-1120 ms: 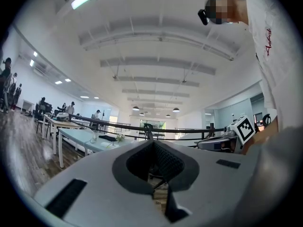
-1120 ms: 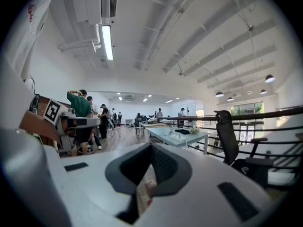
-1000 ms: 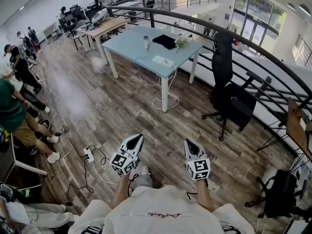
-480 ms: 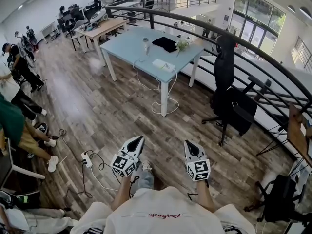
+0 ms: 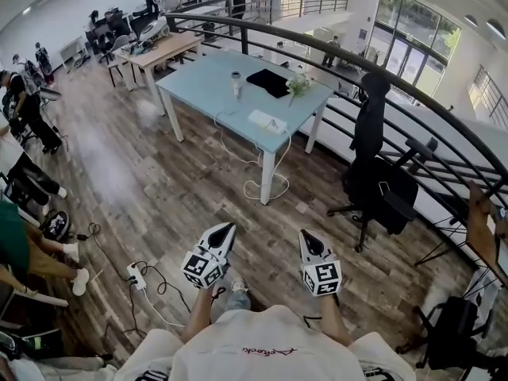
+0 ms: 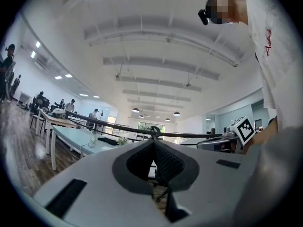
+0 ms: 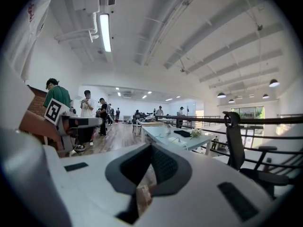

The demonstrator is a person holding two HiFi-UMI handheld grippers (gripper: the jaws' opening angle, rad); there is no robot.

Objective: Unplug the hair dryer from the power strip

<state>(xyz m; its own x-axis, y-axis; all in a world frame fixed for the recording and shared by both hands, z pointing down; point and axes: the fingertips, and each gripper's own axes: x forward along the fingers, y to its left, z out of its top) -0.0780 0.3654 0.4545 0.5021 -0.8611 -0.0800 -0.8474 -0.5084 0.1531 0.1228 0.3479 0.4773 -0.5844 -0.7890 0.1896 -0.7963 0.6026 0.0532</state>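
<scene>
A white power strip [image 5: 267,121] lies near the front edge of the light blue table [image 5: 206,78], far ahead of me. Its white cable [image 5: 266,177] hangs down to a coil on the floor. A flat black thing [image 5: 268,82] lies further back on the table; I cannot make out a hair dryer at this distance. My left gripper [image 5: 229,226] and right gripper [image 5: 305,234] are held side by side in front of my chest, both shut and empty. The shut left jaws [image 6: 154,144] and shut right jaws [image 7: 150,148] point level toward the table [image 7: 176,139].
A black office chair [image 5: 379,177] stands to the table's right by the dark railing [image 5: 444,117]. A second power strip [image 5: 135,275] with cables lies on the wooden floor at the left, near seated people [image 5: 28,248]. A wooden desk [image 5: 163,50] stands behind the table.
The whole scene has slid toward me: the table, chair and floor strip are nearer, and the people at left have drifted down and out. Both grippers stay shut in the same spot.
</scene>
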